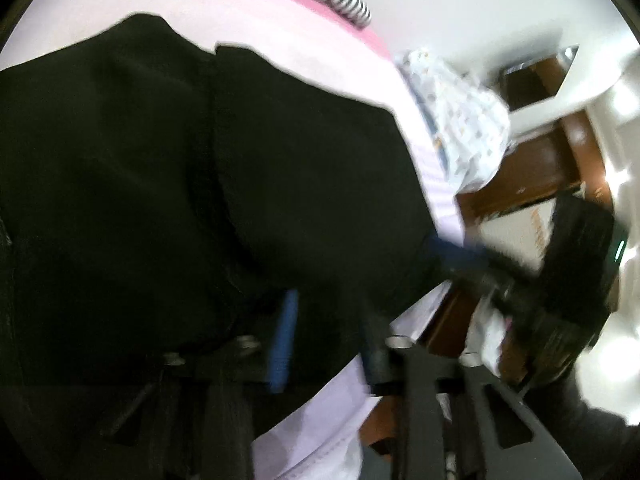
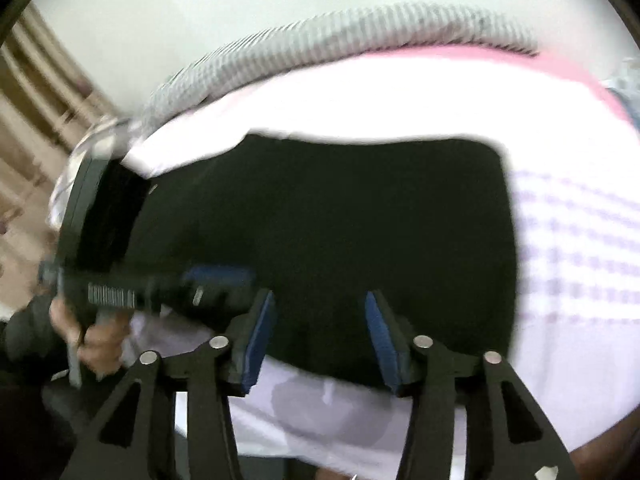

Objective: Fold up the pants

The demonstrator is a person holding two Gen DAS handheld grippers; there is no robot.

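Black pants (image 2: 320,220) lie flat on a lilac-checked bed sheet (image 2: 580,240). In the right wrist view my right gripper (image 2: 322,338) stands open over the pants' near edge, and its blue pads (image 2: 260,336) are clear of the cloth. To its left, the left gripper (image 2: 218,276) lies low at the pants' left edge, held by a person's hand (image 2: 100,340). The blurred left wrist view shows the pants (image 1: 160,160) filling the left side. Dark cloth bunches between the fingers of my left gripper (image 1: 330,344), which is shut on it. The right gripper's blue tip (image 1: 460,254) sits at the pants' far corner.
A striped pillow (image 2: 360,28) lies along the far side of the bed, by a pink strip of sheet (image 2: 560,64). A patterned white cloth (image 1: 460,120) hangs at the bed's edge above brown wood (image 1: 532,172). White wall stands behind.
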